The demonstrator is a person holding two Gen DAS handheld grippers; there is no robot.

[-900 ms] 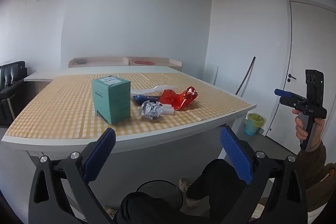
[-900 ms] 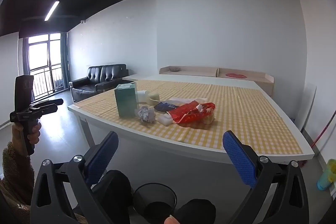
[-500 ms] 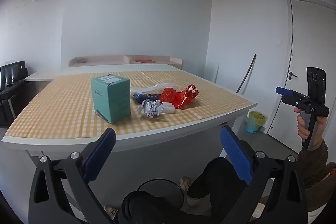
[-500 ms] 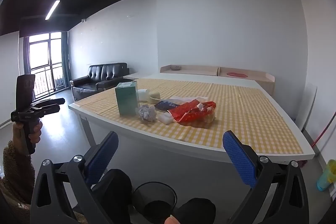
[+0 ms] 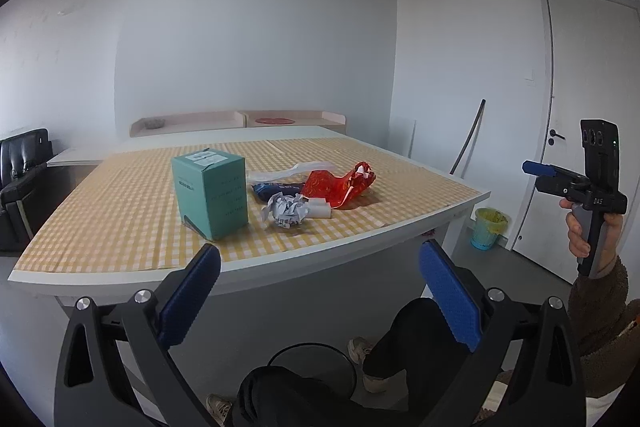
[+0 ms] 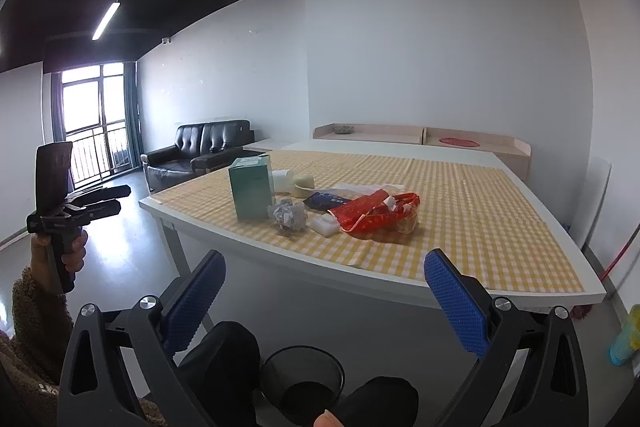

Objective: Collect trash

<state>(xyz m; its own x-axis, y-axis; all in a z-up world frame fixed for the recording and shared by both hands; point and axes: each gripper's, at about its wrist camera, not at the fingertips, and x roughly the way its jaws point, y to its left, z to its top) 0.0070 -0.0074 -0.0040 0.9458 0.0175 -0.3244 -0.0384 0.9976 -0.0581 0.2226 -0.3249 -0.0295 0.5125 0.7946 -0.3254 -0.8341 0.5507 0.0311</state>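
The left hand-held gripper [image 5: 319, 291] is held out in front of the seated person, tipped slightly downward, its blue-padded jaws spread wide with nothing between them. The right hand-held gripper [image 6: 325, 301] has the same pose: tipped a little below level, blue pads wide apart and empty. Seen from the left wrist view, the right hand [image 5: 588, 231] grips its tool's handle upright at the far right, a brown fleece sleeve [image 5: 600, 311] covering the forearm. Seen from the right wrist view, the left hand [image 6: 64, 255] likewise clasps its handle upright at the far left. Both tools are short of the bench's near edge and well apart from the things on it.

Below them, between the person's dark-trousered knees, a round black mesh wastebasket [image 6: 302, 379] stands on the floor. Ahead, the white bench [image 5: 360, 247] carries a yellow-and-white checked cloth. On it the trash sits in a loose cluster: a teal cardboard box [image 5: 210, 193] standing upright, a crumpled ball of white paper [image 5: 286, 211] just beside it, a small white block [image 6: 326, 225] touching the paper ball, a dark blue wrapper [image 5: 276, 189], and a crinkled red plastic bag [image 5: 340, 183]. Behind the box lie a white roll [image 6: 282, 181] and a cream round object [image 6: 302, 185].
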